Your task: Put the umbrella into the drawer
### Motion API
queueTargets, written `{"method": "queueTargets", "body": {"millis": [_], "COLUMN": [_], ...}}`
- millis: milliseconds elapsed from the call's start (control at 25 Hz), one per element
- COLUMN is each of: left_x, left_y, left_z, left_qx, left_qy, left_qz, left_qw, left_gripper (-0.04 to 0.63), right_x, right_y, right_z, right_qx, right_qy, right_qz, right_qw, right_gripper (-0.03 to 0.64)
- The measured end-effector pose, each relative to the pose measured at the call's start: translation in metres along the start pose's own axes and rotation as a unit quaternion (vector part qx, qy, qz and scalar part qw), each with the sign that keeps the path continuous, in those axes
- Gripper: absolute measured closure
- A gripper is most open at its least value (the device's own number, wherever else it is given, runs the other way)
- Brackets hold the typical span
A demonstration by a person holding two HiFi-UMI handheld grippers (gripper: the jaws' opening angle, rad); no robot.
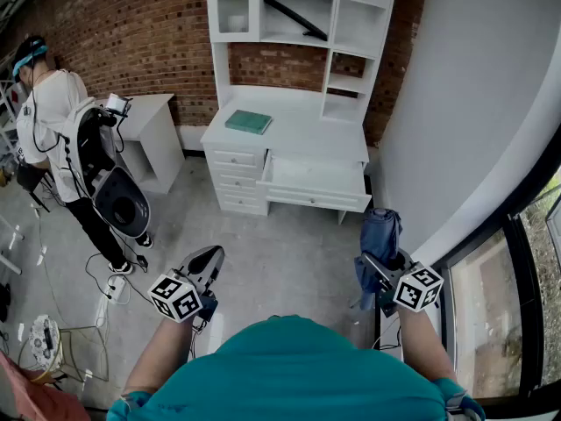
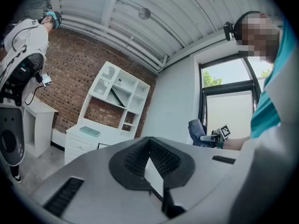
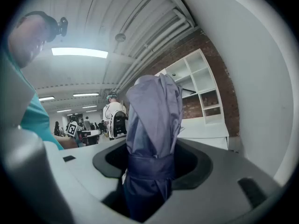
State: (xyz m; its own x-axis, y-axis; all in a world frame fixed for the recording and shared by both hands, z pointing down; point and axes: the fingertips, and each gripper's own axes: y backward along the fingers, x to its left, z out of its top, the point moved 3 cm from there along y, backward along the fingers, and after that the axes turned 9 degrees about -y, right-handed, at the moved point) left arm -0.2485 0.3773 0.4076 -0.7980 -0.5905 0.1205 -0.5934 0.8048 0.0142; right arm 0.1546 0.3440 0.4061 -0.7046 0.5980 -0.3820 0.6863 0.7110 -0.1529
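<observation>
Nearest the wearer, the right claw [image 1: 379,268] is closed around a folded blue-grey umbrella [image 1: 379,233], which fills the gap between its widely spread jaws and stands up out of them. A strap of the same cloth wraps the bundle [image 3: 152,164] just above the jaws. The left claw [image 1: 209,257] holds nothing, and its ribbed pads [image 2: 164,158] meet at the tip. Both claws hang over a bare grey floor [image 1: 289,253], with cables [image 1: 101,279] trailing at the left.

Farther on, a white desk stands against the brick wall [image 1: 140,33]. Its drawer [image 1: 316,181] is pulled out and looks empty (the umbrella is well short of it). On the surface [image 1: 307,130] lies a flat green book [image 1: 248,122]. White shelves [image 1: 298,11] rise above it, one carrying a dark, slanted, rod-like thing [image 1: 296,18].

To the left another person [image 1: 53,121] stands beside a small white table [image 1: 151,139]. A plain white wall [image 1: 473,103] and a dark-framed window [image 1: 491,314] close the right side.
</observation>
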Motion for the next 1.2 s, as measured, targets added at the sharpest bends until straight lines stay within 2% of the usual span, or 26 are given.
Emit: {"method": "queueTargets", "body": {"millis": [560, 1200], "left_x": [-0.029, -0.094], "left_y": [-0.036, -0.103], "left_z": [0.005, -0.003], "left_qx": [-0.001, 0.001], "left_qy": [-0.010, -0.019], "left_qz": [0.007, 0.010], "left_qw": [0.9999, 0.9998], "left_gripper": [0.586, 0.586], "right_x": [-0.033, -0.098], "right_y": [0.015, 0.063], "right_z": [0.021, 0.032], "right_qx": [-0.003, 0.006], "right_qy": [0.014, 0.023], "right_qz": [0.010, 0.024], "right_qw": [1.000, 0.999], "right_gripper": [0.356, 0.356]}}
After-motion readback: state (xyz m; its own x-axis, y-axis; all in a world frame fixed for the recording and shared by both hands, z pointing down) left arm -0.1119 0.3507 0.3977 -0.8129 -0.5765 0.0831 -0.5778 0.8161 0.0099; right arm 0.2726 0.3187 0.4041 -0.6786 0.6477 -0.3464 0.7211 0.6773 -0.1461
